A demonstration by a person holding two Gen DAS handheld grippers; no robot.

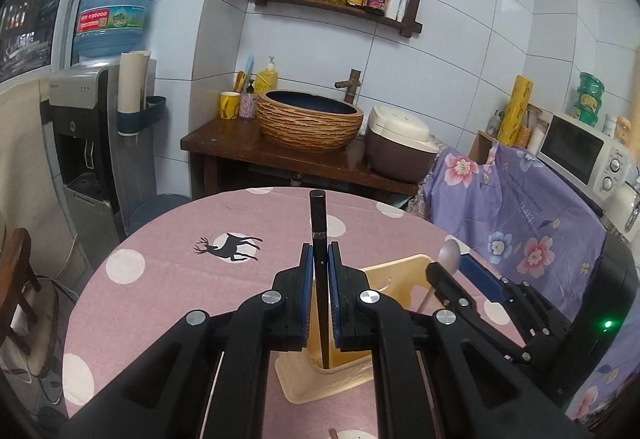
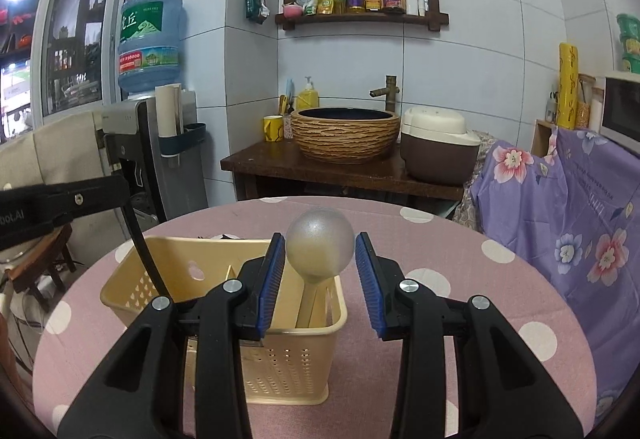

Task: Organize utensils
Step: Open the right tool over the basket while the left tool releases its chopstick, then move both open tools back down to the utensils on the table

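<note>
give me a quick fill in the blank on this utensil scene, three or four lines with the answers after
1. The left gripper is shut on a black ____.
2. The spoon stands with its bowl end pointing ____.
3. The cream utensil basket sits on a pink tablecloth with white ____.
4. The tablecloth bears the black silhouette of a ____.

Missing words: chopstick; up; dots; deer
</note>
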